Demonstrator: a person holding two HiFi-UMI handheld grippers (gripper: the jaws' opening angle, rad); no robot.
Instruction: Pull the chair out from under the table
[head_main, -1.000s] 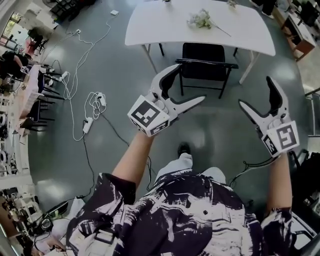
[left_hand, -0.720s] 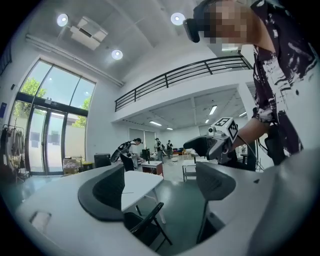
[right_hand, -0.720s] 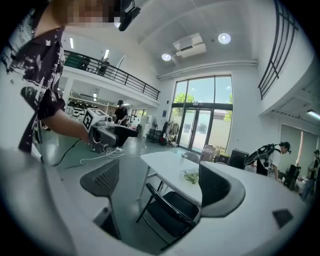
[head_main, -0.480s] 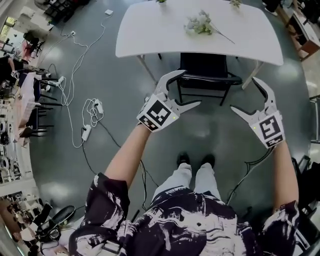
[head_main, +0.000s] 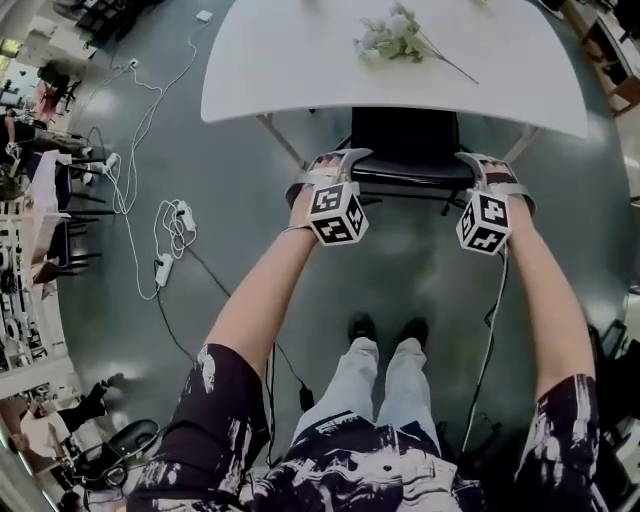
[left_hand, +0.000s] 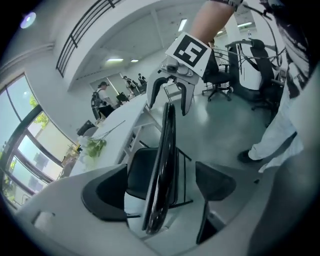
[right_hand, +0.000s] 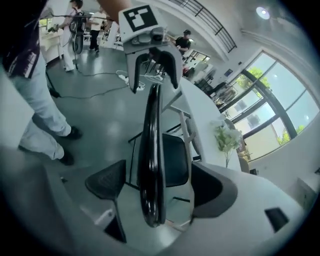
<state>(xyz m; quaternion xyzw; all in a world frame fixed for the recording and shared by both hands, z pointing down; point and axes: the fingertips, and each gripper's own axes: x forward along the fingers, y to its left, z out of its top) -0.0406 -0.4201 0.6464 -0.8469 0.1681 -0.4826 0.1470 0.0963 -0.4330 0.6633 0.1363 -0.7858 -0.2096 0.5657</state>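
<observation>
A black chair (head_main: 405, 135) stands pushed under the white table (head_main: 300, 60), its backrest rail (head_main: 410, 180) towards me. My left gripper (head_main: 335, 160) straddles the rail's left end and my right gripper (head_main: 490, 165) its right end. In the left gripper view the glossy rail (left_hand: 162, 165) runs between the left gripper (left_hand: 157, 192)'s open jaws, with a gap at each pad. In the right gripper view the rail (right_hand: 150, 150) likewise lies between the right gripper (right_hand: 157, 187)'s jaws. These have just been closing, but the pads still stand clear of the rail.
A flower sprig (head_main: 395, 35) lies on the table. White table legs (head_main: 280, 140) flank the chair. Cables and a power strip (head_main: 165, 265) trail over the grey floor at left. My feet (head_main: 362, 328) stand just behind the chair. Office chairs (left_hand: 255, 55) and people are farther off.
Both grippers have dropped and moved forward from mid-air to the chair's backrest, rolling so their jaws straddle the rail. I have stepped closer to the table.
</observation>
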